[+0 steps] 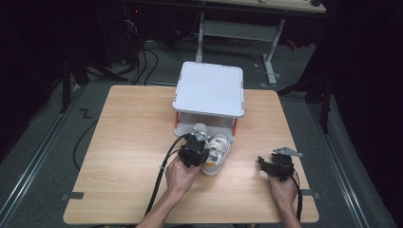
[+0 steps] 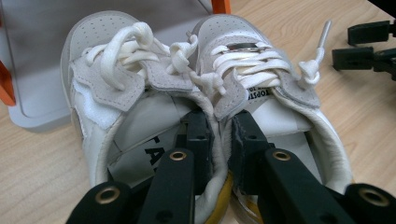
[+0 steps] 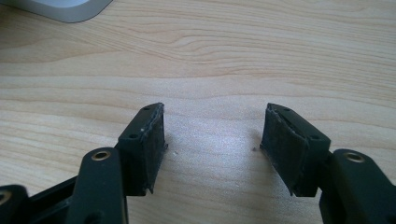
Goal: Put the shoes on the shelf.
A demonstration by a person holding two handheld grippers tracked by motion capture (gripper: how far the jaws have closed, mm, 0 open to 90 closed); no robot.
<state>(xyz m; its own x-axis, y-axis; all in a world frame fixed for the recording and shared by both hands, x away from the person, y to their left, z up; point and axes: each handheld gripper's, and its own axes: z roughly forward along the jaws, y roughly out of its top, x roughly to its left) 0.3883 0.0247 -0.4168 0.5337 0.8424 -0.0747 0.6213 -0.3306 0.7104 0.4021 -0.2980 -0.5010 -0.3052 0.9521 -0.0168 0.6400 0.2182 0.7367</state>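
Observation:
A pair of small white sneakers (image 1: 217, 151) with white laces stands on the wooden table, toes toward a white shelf. In the left gripper view the left shoe (image 2: 107, 84) and right shoe (image 2: 261, 70) sit side by side. My left gripper (image 2: 222, 128) is shut on their two touching inner collars, one jaw inside each shoe. From above, the left gripper (image 1: 197, 145) sits over the shoes' heels. My right gripper (image 1: 264, 164) rests low over bare table at the right, jaws open with nothing between them (image 3: 212, 135).
A white two-level shelf (image 1: 209, 88) with orange posts stands at the table's back middle, its lower plate (image 1: 183, 129) right in front of the shoe toes. Bare wood (image 1: 128, 142) lies to the left. Black cables trail off the near edge.

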